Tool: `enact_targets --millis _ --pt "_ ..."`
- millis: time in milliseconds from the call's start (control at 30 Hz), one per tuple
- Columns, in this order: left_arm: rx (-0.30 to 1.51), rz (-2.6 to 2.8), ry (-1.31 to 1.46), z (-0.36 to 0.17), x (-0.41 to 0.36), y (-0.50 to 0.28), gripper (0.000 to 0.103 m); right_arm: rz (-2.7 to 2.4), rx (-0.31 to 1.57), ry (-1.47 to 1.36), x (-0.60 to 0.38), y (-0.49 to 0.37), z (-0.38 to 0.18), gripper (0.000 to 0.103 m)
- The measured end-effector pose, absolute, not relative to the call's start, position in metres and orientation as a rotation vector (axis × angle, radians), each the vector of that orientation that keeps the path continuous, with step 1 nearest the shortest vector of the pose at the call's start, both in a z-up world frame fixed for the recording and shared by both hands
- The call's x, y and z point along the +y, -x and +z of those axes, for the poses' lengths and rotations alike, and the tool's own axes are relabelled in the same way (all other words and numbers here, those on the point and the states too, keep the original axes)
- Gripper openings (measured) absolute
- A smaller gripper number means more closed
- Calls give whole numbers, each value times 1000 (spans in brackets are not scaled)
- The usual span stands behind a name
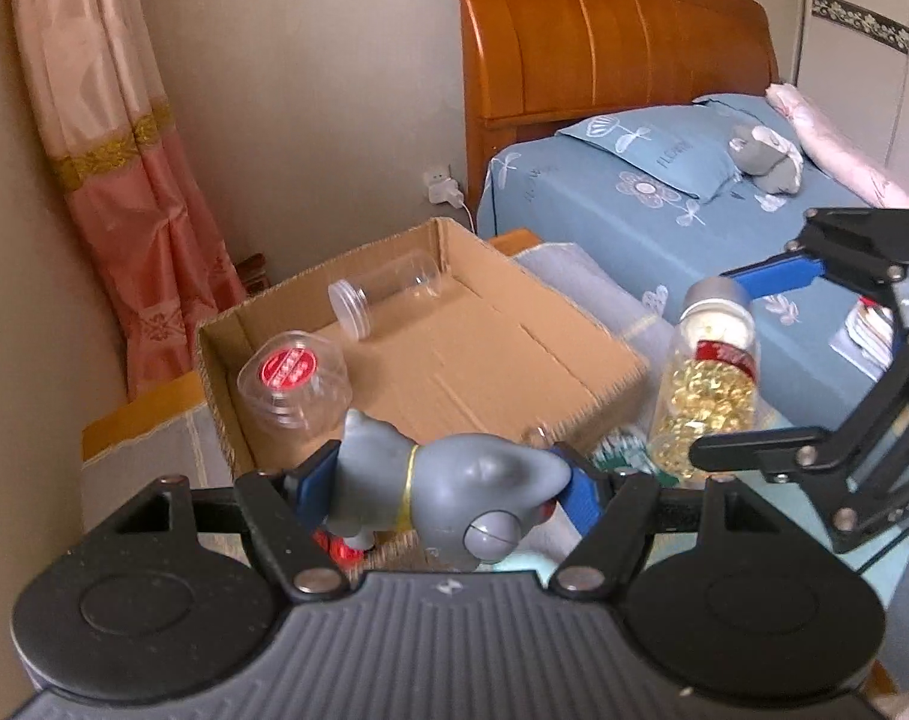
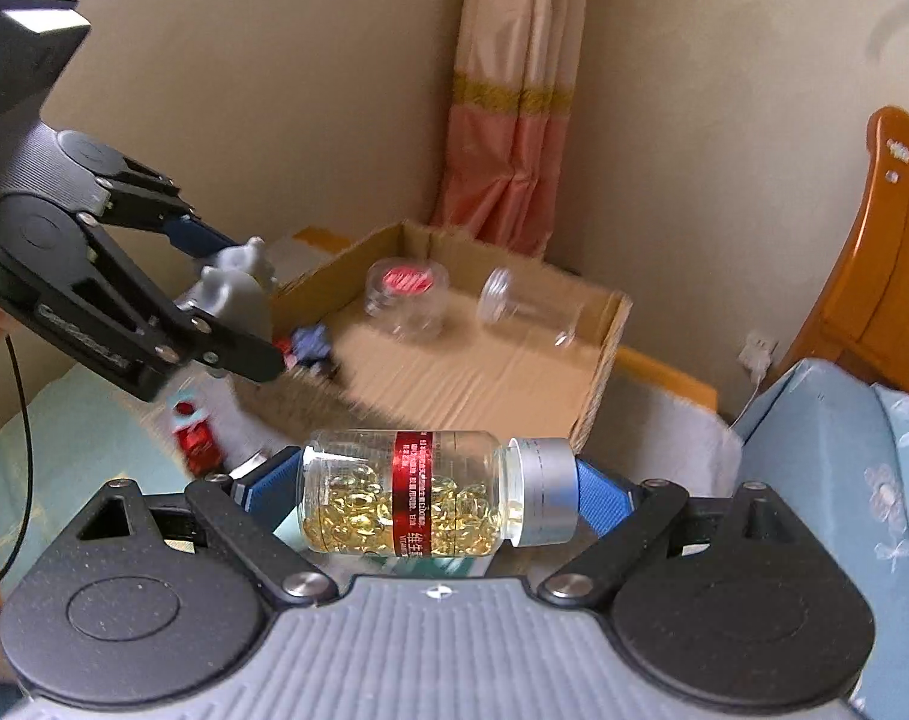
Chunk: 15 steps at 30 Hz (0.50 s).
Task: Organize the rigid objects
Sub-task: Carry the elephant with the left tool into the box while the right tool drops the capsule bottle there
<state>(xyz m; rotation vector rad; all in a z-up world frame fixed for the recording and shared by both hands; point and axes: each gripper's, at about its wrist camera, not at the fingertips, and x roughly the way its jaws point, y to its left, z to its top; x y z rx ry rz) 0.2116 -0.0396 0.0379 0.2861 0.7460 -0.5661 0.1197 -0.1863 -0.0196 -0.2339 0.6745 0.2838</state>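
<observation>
- Cardboard box (image 1: 430, 354) sits open-topped on the bench, near the bed (image 1: 664, 222) with blue floral bedding.
- Inside it lie two clear plastic jars: a red-labelled jar (image 1: 292, 384) near one corner, and an empty clear jar (image 1: 388, 291) on its side.
- Left tool (image 1: 448, 483) is clamped on a grey toy figure (image 1: 442, 486) (yellow band at its neck), held just in front of the box's near wall.
- Right tool (image 2: 436, 489) grips a capsule bottle (image 2: 412, 495) end to end, one blue pad on the base, the other on the silver cap (image 2: 547, 489).
- Golden capsules fill the bottle's lower side; a red label rings its middle.
</observation>
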Motion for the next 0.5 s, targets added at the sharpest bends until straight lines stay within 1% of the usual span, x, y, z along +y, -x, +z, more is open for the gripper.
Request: enact_targets --millis 267,367,400,467,500 --pt "799 -550 -263 20 -60 -258 73 249 639 212 -205 -159 -2 96" --pt "796 -535 -248 12 -61 -268 75 241 637 205 -208 -169 -3 96" --pt "783 -530 -243 11 -61 -269 84 240 639 206 -208 -171 -3 96" --pt "760 -515 -243 11 -60 -271 95 240 644 212 -207 -177 -6 96" --pt "750 -503 -244 12 -58 -271 95 240 647 214 -207 -179 -7 96"
